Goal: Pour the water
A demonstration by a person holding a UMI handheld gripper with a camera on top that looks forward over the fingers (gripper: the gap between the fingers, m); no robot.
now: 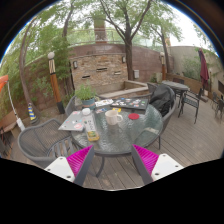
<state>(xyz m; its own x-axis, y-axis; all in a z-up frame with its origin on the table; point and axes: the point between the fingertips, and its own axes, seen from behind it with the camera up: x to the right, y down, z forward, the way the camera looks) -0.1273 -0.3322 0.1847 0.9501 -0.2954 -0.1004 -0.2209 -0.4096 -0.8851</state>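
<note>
Outdoors: brick wall [100, 62] with trees [128, 20] behind it closes off the far side of a wood deck [195, 135]. Landmark is the round glass table [120, 135], sitting on the deck straight ahead of the gripper [114, 160], beyond its fingers. Dark metal chairs ring the table: one chair [40, 140] on its left near side, another [160, 98] at its far right. Second smaller table [176, 87] with a chair stands further right and back from the glass table. Closed red umbrella [203, 68] is right of that, near the wall. Post with a lamp [53, 72] stands left of the table, back by the wall. On the table: papers or mats [77, 121] on its left half, a dark tray [130, 102] at its far side, a red item [134, 116] right of centre. Near the table centre sit a few small cups or glasses [112, 118], too small to say which holds water; no clear pitcher or bottle made out. Gripper jaws are spread wide, pink pads [78, 160] facing in, nothing held, table edge showing in the gap between them.
</note>
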